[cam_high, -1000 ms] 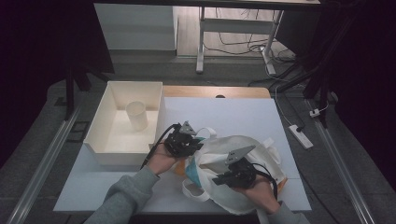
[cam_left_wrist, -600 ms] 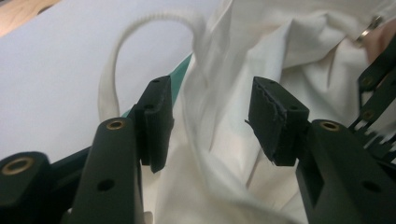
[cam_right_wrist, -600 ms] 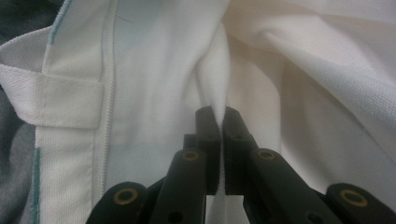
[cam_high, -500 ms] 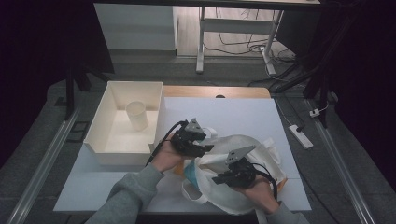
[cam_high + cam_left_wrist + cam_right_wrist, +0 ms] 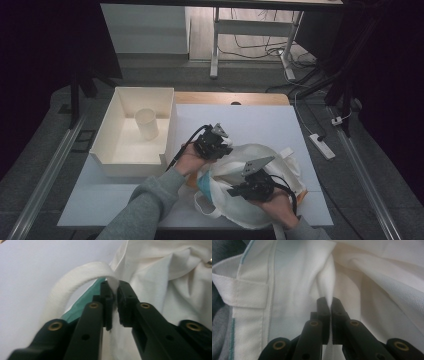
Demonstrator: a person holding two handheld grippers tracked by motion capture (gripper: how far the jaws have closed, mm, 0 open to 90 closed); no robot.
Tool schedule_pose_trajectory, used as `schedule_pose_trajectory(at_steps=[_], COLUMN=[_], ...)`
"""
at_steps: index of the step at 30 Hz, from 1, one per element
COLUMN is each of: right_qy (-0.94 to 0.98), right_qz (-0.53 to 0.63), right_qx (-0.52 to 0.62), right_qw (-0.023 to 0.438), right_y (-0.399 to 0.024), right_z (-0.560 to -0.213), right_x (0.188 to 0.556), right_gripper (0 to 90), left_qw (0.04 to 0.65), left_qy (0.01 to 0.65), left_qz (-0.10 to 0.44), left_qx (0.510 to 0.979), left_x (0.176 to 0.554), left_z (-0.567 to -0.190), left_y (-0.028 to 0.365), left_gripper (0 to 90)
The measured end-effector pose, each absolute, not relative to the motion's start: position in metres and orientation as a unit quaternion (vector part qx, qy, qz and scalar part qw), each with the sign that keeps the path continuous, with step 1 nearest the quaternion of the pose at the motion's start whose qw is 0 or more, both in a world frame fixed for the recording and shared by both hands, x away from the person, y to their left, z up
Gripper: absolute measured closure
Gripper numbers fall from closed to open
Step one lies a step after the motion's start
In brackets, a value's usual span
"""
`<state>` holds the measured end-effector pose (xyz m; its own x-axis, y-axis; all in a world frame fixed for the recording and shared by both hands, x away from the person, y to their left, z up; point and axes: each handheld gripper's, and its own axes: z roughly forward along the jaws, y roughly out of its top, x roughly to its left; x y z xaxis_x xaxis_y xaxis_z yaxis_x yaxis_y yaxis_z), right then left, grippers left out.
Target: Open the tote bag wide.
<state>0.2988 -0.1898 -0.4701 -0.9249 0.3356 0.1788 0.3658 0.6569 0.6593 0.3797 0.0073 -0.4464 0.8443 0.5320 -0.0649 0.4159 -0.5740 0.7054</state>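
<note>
A white cloth bag [image 5: 272, 156] lies crumpled on the white table [image 5: 260, 120], with something teal [image 5: 203, 183] showing at its mouth. My left gripper [image 5: 226, 148] is at the bag's upper left edge. Its jaws have just been closing and now pinch the bag's white strap [image 5: 75, 275], which loops over the teal fabric [image 5: 82, 302] in the left gripper view, where the left gripper [image 5: 114, 288] is shut. My right gripper [image 5: 235, 191] sits on the bag's near side. In the right gripper view the right gripper [image 5: 328, 301] is shut on a fold of the bag's cloth [image 5: 294, 277].
A cream open bin [image 5: 112, 150] stands at the table's left with a pale cup [image 5: 146, 123] upright inside. A power strip [image 5: 321, 146] lies on the floor to the right. Both forearms come in from the bottom edge.
My left gripper has shifted right and a little away from me along the bag's edge. The right gripper has stayed where it was.
</note>
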Motion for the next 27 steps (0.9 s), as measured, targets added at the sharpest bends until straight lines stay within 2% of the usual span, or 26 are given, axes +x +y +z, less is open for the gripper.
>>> schedule_pose_trajectory(at_steps=[6,13,18,23,27], right_qy=[-0.911,-0.915,-0.924,-0.922,-0.928], right_qz=[-0.368,-0.369,-0.356,-0.353,-0.336], right_qx=[-0.186,-0.16,-0.137,-0.158,-0.159], right_qw=[0.009,-0.027,-0.019,0.037,0.041], right_y=[-0.189,-0.18,-0.174,-0.176,-0.172], right_z=[-0.466,-0.442,-0.435,-0.455,-0.468], right_x=[0.294,0.273,0.263,0.276,0.277], right_gripper=[88.3,88.6,88.6,88.6,88.5], left_qw=[0.383,0.39,0.395,0.385,0.383], left_qy=[0.29,0.317,0.329,0.325,0.329], left_qz=[0.127,0.146,0.143,0.144,0.127], left_qx=[0.868,0.852,0.845,0.852,0.854], left_x=[0.384,0.396,0.397,0.396,0.398], left_z=[-0.442,-0.435,-0.434,-0.44,-0.445], left_y=[0.014,0.025,0.031,0.029,0.032], left_gripper=[85.1,85.2,85.2,85.2,85.1])
